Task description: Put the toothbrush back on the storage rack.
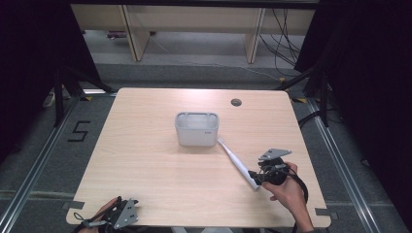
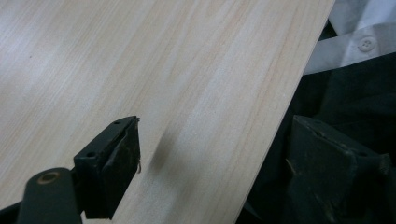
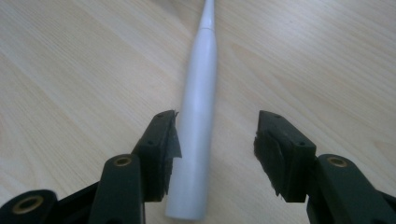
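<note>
The left gripper (image 2: 210, 172) has two black jaws, and they stand wide apart with nothing between them. One jaw is over the light wooden table (image 2: 140, 60). The other jaw hangs past the table's edge, over a dark place. A bit of white cloth (image 2: 359, 32) with a button (image 2: 367, 44) is up in the corner.

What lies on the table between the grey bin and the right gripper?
The white electric toothbrush lies there in the high view, running from beside the grey bin to the right gripper, whose open jaws straddle its handle end.

High overhead view; 2 close finger-level views, table (image 1: 160, 160) shared.
</note>
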Tool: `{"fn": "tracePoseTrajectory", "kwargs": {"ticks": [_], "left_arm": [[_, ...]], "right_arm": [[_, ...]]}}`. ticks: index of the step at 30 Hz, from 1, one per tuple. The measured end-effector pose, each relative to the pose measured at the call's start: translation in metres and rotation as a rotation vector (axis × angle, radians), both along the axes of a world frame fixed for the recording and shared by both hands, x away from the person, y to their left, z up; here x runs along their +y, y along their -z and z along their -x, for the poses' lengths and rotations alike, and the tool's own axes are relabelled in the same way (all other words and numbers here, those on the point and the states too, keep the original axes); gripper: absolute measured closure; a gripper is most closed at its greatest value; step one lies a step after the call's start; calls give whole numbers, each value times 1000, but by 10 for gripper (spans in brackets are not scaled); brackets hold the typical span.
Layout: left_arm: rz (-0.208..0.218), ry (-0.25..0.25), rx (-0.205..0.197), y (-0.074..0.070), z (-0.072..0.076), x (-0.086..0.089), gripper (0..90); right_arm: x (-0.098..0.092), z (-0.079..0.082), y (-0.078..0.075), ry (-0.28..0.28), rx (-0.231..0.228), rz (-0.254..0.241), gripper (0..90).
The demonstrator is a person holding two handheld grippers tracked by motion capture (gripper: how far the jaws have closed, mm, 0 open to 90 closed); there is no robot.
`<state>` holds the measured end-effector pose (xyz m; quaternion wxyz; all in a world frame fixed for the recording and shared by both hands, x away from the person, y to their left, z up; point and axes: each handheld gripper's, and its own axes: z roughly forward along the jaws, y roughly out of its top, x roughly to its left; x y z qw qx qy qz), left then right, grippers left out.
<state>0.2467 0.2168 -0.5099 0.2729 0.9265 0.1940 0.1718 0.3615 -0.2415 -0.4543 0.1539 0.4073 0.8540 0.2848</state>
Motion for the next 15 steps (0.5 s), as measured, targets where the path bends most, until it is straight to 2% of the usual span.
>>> {"fn": "tracePoseTrajectory", "kwargs": {"ticks": [4, 5, 6, 9, 11, 12, 13, 15], "left_arm": [[-2, -2, -5, 0, 0, 0, 167], [-3, -8, -13, 0, 0, 0, 167], [-3, -9, -15, 0, 0, 0, 167], [-2, -3, -4, 0, 0, 0, 167], [-2, -3, -5, 0, 0, 0, 167], [-6, -17, -31, 1, 0, -1, 167], [-6, -17, -31, 1, 0, -1, 167], [-2, 0, -5, 0, 0, 1, 168]], "right_arm": [[13, -7, -1, -12, 34, 12, 475], [16, -10, 0, -23, 31, 26, 474], [19, -12, 1, -22, 32, 19, 474], [25, -18, 0, -38, 47, 52, 472], [29, -21, 2, -28, 65, 41, 472], [29, -24, 1, -37, 76, 68, 472], [31, -26, 0, -36, 93, 68, 472], [33, -30, 1, -38, 105, 79, 471]]}}
